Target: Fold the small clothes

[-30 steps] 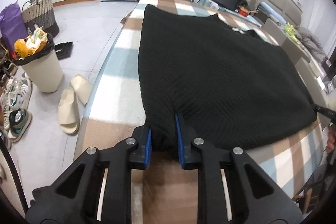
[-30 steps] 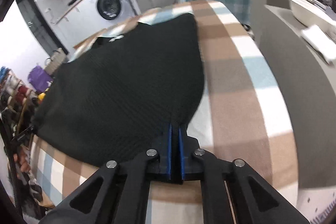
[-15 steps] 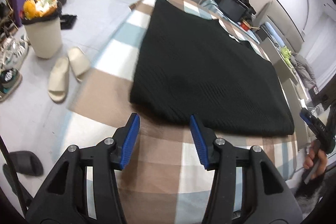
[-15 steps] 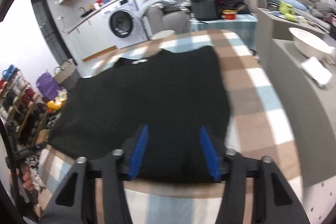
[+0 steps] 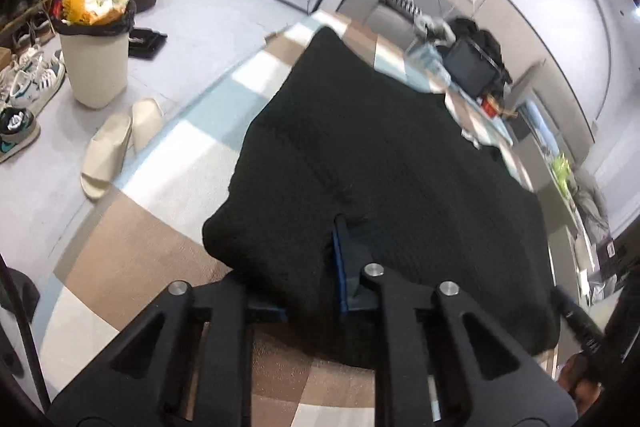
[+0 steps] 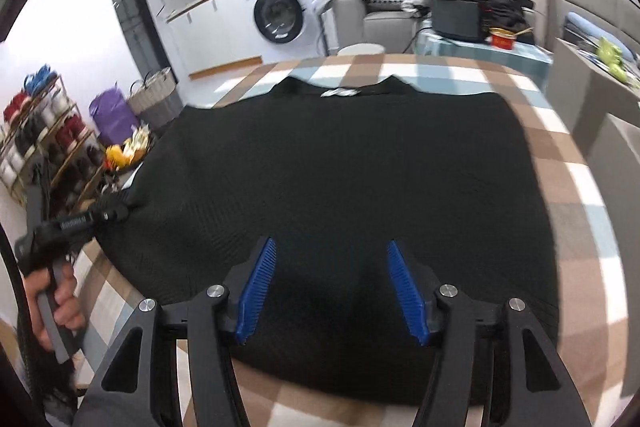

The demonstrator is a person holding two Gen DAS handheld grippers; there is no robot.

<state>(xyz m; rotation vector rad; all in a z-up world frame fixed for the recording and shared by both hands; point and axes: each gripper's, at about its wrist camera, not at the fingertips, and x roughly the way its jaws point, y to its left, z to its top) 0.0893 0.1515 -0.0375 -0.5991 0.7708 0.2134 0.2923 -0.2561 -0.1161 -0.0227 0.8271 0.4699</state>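
A black knit garment lies spread flat on the checked table, its neck label at the far edge. In the left wrist view the garment has its near left corner bunched between the fingers of my left gripper, which is shut on it; cloth drapes over the left finger. In the right wrist view that left gripper shows at the garment's left edge. My right gripper is open and empty, its blue pads over the garment's near hem.
A bin full of rubbish, slippers and shoes are on the floor left of the table. A washing machine and a sofa with clothes stand beyond. A grey counter runs along the right.
My left gripper let go of the near hem, opened, then closed on the garment's left corner. My right gripper released the hem, opened, and moved left to the middle of the hem.
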